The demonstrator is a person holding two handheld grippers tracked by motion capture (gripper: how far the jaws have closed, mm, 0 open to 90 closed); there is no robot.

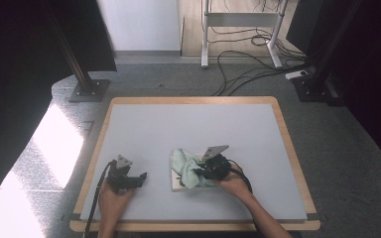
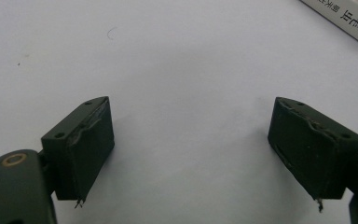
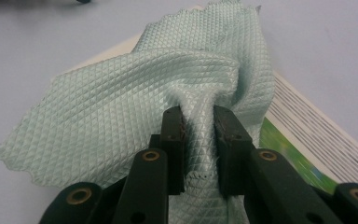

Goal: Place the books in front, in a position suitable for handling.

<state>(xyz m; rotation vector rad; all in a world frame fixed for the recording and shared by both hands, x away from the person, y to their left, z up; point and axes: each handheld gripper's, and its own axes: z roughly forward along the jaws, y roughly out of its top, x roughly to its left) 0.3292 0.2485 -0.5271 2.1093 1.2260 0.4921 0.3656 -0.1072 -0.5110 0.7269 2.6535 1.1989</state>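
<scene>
Mint-green cloth (image 3: 135, 107), woven in a fine diamond pattern, is pinched in the right tool (image 3: 198, 140), whose jaws are clamped on a gathered fold of it. The cloth lies bunched over a thin book (image 1: 178, 184) near the middle of the worktop (image 1: 193, 124), a little toward its front edge; the grip on a raised fold suggests the cloth is being dragged across the cover, probably to wipe it. In the high view the right tool (image 1: 203, 171) sits over the book's right half, with the person's hand behind it. The left tool (image 1: 129, 179) rests near the front left corner, well apart from the cloth; in its own view the left tool (image 2: 189, 144) has its jaws wide apart over bare worktop, holding nothing, apparently waiting. A printed edge of the book (image 2: 349, 21) is cut off at the top right of that view. Most of the cover is hidden under the cloth, and its lettering is too blurred to read.
</scene>
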